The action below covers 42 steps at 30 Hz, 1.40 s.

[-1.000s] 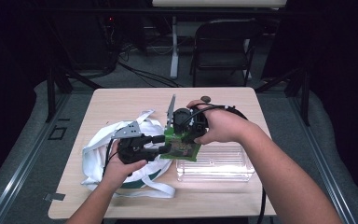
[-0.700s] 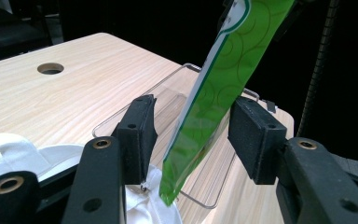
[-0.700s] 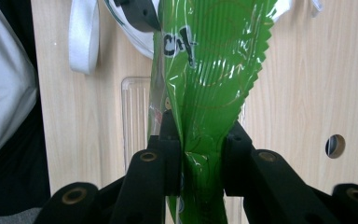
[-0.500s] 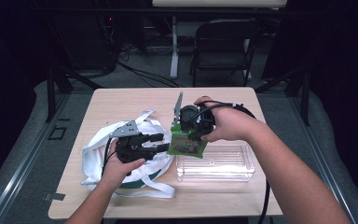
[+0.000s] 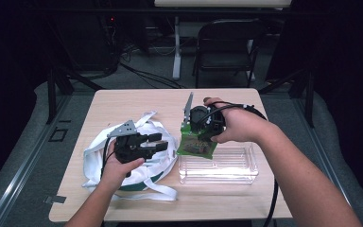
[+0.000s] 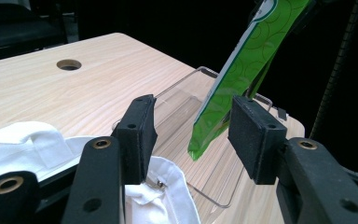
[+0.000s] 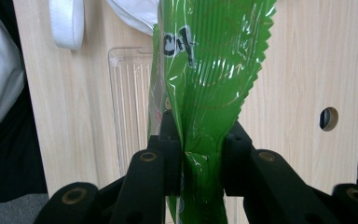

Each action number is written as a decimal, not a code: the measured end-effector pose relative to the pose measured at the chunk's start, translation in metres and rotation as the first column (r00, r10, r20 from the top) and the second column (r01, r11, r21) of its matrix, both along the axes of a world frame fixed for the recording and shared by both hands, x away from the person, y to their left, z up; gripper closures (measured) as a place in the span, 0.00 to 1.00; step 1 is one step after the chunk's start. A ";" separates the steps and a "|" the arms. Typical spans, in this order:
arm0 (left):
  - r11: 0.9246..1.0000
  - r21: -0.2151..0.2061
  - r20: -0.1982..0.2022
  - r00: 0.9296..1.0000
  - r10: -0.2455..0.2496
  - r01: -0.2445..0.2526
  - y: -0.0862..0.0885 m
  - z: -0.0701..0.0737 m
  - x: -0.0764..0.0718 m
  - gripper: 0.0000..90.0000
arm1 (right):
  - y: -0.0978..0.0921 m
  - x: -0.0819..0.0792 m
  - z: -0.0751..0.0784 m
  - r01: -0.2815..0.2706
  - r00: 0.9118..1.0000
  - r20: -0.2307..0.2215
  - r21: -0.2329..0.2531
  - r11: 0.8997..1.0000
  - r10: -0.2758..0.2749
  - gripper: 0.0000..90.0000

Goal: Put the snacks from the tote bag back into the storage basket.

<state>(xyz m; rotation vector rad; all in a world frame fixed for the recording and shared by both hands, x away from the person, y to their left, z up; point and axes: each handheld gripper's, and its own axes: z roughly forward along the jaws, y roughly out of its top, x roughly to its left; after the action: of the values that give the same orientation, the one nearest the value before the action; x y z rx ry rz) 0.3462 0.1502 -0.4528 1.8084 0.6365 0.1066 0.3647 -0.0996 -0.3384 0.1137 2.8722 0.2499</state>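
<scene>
The right gripper [image 5: 194, 136] has its jaws pinched on a green snack packet [image 5: 196, 144], holding it off the wooden table [image 5: 123, 101] over the near-left corner of a clear plastic tray [image 5: 227, 165]; in the right gripper view the crinkled foil is squeezed between the two pads with most of the packet hanging free beyond them. That looks to me like the weak spot: slick foil held by a narrow pinch could slide out or twist if the hand tips quickly, and the loose end could catch the tray's rim instead of dropping inside. The left gripper [image 5: 139, 144] hovers over the white cloth bag [image 5: 97, 153], jaws apart and holding nothing, and in its own view the packet's bottom corner hangs between its pads, so the two tools are near enough to knock together. The bag's straps lie just beside the tray and could snag a jaw. There is plenty of bare tabletop toward the far edge and on the right, while the near edge is close behind the tray.
</scene>
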 end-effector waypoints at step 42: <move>0.999 0.006 -0.021 0.999 0.050 -0.050 0.010 -0.004 0.007 0.57 | -0.009 0.024 -0.027 0.047 0.998 0.039 -0.090 0.995 -0.044 0.83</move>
<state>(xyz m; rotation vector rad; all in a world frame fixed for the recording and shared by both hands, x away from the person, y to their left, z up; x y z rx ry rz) 0.3528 0.1601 -0.4566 1.8013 0.6969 0.1230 0.3886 -0.1083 -0.3651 0.1555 2.8348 0.1106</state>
